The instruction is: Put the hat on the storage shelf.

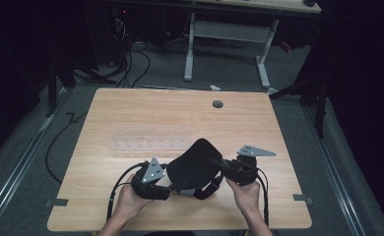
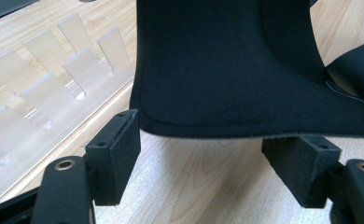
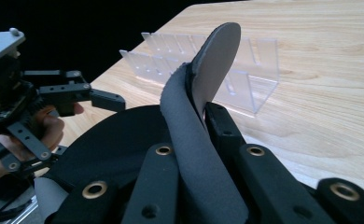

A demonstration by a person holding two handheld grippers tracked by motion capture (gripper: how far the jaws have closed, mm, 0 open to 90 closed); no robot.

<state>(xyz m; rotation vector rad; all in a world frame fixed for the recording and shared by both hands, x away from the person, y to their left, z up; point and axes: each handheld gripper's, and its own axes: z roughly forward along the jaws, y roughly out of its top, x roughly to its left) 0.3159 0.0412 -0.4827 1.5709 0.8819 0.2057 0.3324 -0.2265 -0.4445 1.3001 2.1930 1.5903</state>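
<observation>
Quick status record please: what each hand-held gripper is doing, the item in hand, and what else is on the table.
item: black fabric pad with straps, lifted at its right edge
right hand-held gripper: shut on the pad's edge, which is folded between its jaws
left hand-held gripper: open, jaws on either side of the pad's near edge, not pressing it
rack: clear plastic slotted rack lies behind the pad
table: light wood
</observation>
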